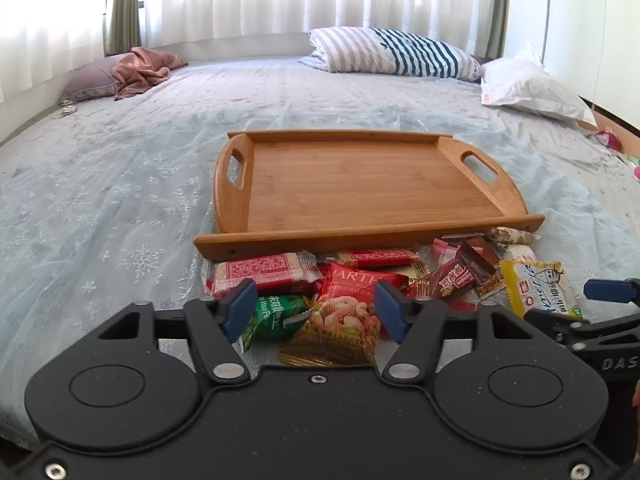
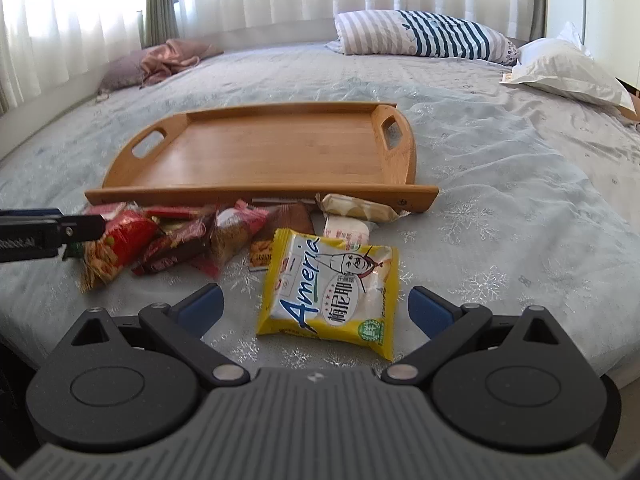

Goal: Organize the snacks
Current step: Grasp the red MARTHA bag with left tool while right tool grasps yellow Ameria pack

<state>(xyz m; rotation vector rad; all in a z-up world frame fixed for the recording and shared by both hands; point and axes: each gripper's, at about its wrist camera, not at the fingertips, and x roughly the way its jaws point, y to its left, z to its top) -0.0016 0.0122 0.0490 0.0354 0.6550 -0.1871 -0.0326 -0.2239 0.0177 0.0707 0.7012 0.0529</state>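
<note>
An empty wooden tray (image 1: pixel 360 184) (image 2: pixel 272 156) lies on the bed. Several snack packets are piled in front of its near rim. My left gripper (image 1: pixel 316 306) is open above a cashew packet (image 1: pixel 340 328), with a green packet (image 1: pixel 276 316) and a red packet (image 1: pixel 256 274) beside it. My right gripper (image 2: pixel 316 306) is open, its fingers on either side of a yellow Ameria packet (image 2: pixel 332 288) lying flat on the sheet. The left gripper's finger (image 2: pixel 52 228) shows at the left edge of the right wrist view.
The bed has a pale blue sheet (image 1: pixel 120 184). A striped pillow (image 1: pixel 400 52) and a white pillow (image 1: pixel 532 84) lie at the far right, a pink cloth (image 1: pixel 140 68) at the far left. Curtains hang behind.
</note>
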